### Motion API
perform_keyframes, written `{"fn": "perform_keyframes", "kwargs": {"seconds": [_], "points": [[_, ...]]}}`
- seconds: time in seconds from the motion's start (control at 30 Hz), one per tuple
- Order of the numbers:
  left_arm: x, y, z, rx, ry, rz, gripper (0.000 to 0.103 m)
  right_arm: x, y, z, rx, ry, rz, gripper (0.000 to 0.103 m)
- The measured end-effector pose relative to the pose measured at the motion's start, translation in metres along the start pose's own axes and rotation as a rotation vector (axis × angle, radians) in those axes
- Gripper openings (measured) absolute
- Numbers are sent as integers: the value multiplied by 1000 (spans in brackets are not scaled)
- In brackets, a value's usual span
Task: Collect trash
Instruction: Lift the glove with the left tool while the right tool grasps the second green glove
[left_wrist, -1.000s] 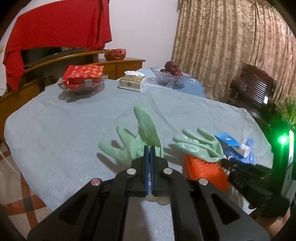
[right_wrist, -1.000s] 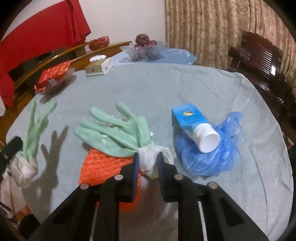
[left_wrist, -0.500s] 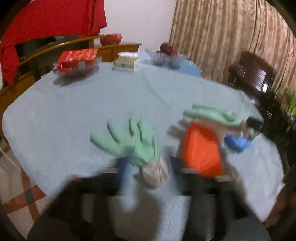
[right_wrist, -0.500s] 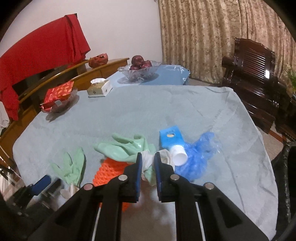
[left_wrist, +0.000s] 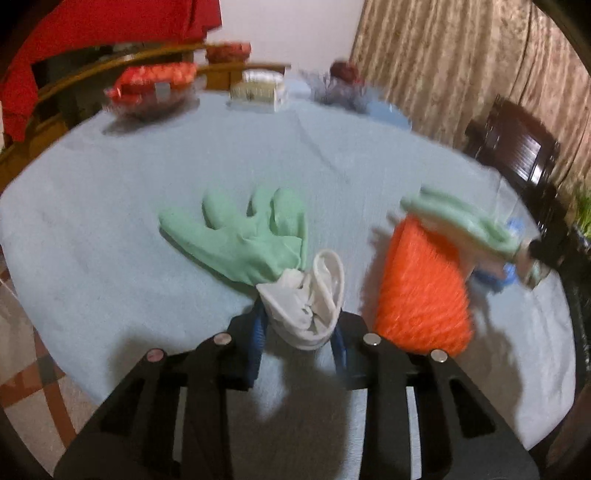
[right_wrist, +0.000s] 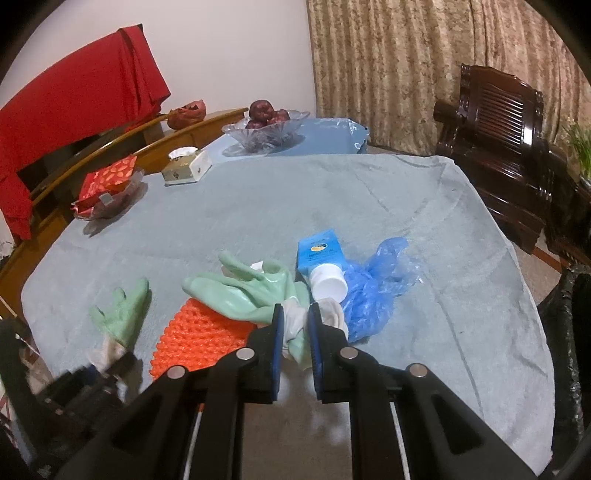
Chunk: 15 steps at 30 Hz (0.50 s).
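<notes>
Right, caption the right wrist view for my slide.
Right gripper pinches a green glove by its white cuff above orange mesh on the blue-grey tablecloth.

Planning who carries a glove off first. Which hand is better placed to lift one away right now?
The right. The right gripper is already clamped on the white cuff of its green glove. The left gripper is closing, with the other glove's cuff between its fingers, not yet visibly pinched.

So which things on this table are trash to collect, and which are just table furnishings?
Trash, by the look of it:
- green glove between the left gripper's closing fingers
- green glove in the right gripper
- orange mesh pad
- blue tube
- blue plastic bag

Lying about:
- fruit bowl
- tissue box
- dish of red packets
</notes>
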<state>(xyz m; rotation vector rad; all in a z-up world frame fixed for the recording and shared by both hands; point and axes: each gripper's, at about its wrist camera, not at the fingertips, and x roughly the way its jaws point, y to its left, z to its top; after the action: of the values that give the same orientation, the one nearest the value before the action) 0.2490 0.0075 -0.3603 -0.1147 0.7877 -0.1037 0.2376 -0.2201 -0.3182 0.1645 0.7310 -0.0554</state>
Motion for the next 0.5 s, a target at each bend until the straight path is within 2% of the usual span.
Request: {"fn": "perform_keyframes", "kwargs": {"seconds": [0.27,0.3,0.33,0.5], "points": [[-71,-20,32,47,-191,-2,29,-33,-3,13,16,-67,-5,11],[-76,-25,36,59,-201,-6,29,-38,-3,15,16,-80,-7,3],[-85,-32,41,74,-218,-11,29,-44,-3,18,15,-92,-8,0],[-108,-55,47,110,-248,-36,29,-66,-9,30,23,-136,-12,0]]}}
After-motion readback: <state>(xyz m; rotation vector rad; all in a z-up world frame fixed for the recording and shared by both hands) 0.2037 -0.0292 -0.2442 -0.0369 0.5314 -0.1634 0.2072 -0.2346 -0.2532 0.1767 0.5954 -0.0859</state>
